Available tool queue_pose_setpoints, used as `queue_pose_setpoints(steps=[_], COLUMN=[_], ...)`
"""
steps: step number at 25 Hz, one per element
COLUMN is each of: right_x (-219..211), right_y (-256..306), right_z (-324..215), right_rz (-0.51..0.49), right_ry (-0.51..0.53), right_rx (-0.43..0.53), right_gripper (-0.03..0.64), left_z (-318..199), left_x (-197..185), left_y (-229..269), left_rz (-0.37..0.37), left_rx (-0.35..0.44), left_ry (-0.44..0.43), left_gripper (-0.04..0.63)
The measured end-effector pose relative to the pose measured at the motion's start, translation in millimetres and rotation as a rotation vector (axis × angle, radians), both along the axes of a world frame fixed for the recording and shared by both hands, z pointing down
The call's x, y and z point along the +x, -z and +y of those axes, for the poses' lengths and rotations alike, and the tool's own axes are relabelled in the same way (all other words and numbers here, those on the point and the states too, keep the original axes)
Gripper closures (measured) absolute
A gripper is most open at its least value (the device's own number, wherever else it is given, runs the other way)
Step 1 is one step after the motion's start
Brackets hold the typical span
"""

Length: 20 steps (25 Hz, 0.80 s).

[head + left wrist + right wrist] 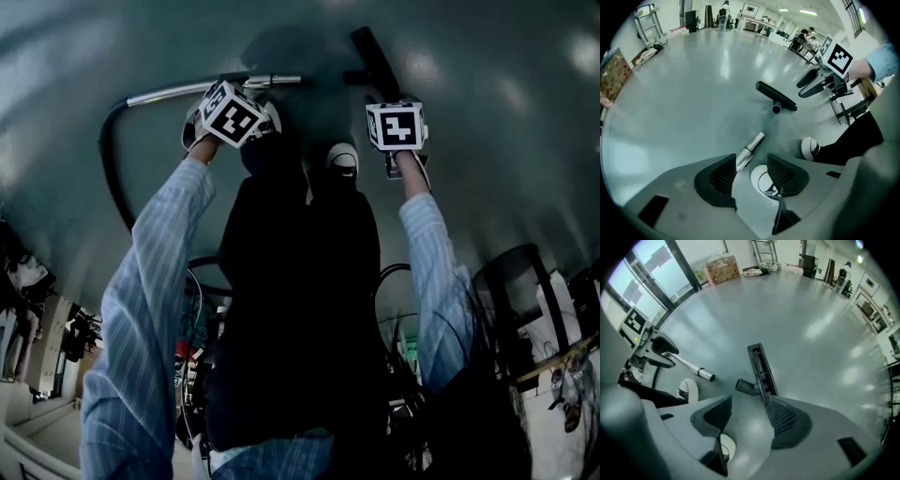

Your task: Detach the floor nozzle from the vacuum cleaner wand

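Observation:
The black floor nozzle (375,58) lies on the grey floor, apart from the silver wand (214,88), with a gap between the nozzle's neck (744,386) and the wand's open end (707,376). My left gripper (751,164) hangs open high above the wand's end (751,149), holding nothing. My right gripper (749,404) also stands open and empty, above the nozzle (760,367). The left gripper view shows the nozzle (776,96) further off and the right gripper (816,80) beside it. In the head view only the marker cubes (231,114) (396,125) show, the jaws hidden behind them.
A black hose (112,173) curves from the wand's left end towards my feet. White shoes (809,147) stand just behind the wand. Black chairs (520,281) stand at the right. Desks with people (806,36), a cardboard box (723,266) and a cart (647,16) line the room's edges.

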State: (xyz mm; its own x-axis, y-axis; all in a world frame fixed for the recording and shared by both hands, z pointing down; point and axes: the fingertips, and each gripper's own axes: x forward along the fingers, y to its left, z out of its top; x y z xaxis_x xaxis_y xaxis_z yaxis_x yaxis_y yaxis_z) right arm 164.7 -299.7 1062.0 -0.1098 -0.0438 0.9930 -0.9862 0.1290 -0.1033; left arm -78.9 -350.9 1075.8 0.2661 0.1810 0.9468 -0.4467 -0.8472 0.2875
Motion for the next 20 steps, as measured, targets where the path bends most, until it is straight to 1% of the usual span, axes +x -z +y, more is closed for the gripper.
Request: queue_pose_setpoints(steps=[2, 3, 6, 8, 11, 14, 17, 19, 20], right_x=[-9, -15, -37, -49, -55, -58, -66, -72, -75], right_y=[32, 46, 83, 113, 163, 202, 240, 269, 283], right_z=[-6, -10, -23, -30, -38, -39, -34, -33, -31], right_rz=[-0.049, -0.085, -0.224, -0.285, -0.313, -0.335, -0.345, -0.352, -0.358], right_ry=[-0.040, -0.065, -0.150, -0.197, -0.232, -0.237, -0.249, -0.250, -0.247], right_rx=[0.023, 0.037, 0.090, 0.128, 0.156, 0.175, 0.188, 0.199, 0.204], right_gripper=[0.380, 0.380, 0.380, 0.380, 0.382, 0.392, 0.467, 0.496, 0.504], left_z=[-1, 0, 10, 17, 20, 22, 26, 23, 22], left_x=[5, 7, 14, 24, 46, 64, 72, 73, 74], left_y=[31, 44, 77, 107, 161, 204, 244, 272, 286], left_rz=[0.019, 0.022, 0.027, 0.062, 0.142, 0.189, 0.228, 0.248, 0.252], left_rx=[0.004, -0.006, -0.083, -0.120, -0.121, -0.101, -0.085, -0.057, -0.041], left_ry=[0.032, 0.051, 0.124, 0.175, 0.240, 0.280, 0.283, 0.280, 0.279], left_gripper=[0.405, 0.405, 0.405, 0.407, 0.408, 0.437, 0.488, 0.542, 0.554])
